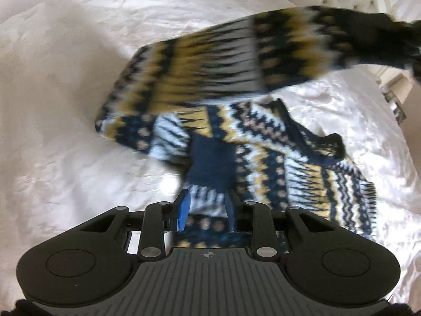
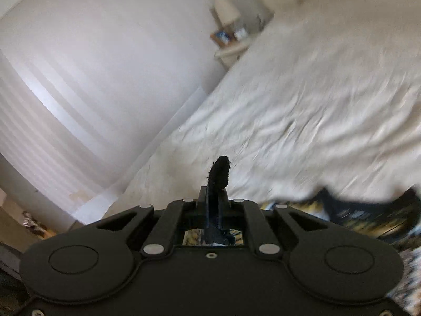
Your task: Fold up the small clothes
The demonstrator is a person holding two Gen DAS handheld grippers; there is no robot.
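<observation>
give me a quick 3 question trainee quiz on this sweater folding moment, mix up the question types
1. True or false: the patterned sweater lies completely flat on the white bedspread.
2. Multiple choice: what is pinched in the right gripper? A) a dark knit edge of the sweater B) a corner of the bedspread C) nothing
3. Fill in: the left gripper has its jaws on the sweater's ______ cuff-like patch.

Key
1. False: one part is lifted and stretched toward the upper right, blurred, while the rest lies rumpled.
2. A: the jaws are shut with a dark knit tip sticking out past them.
3. Navy: the blue pads sit either side of the fabric just below that patch.
</observation>
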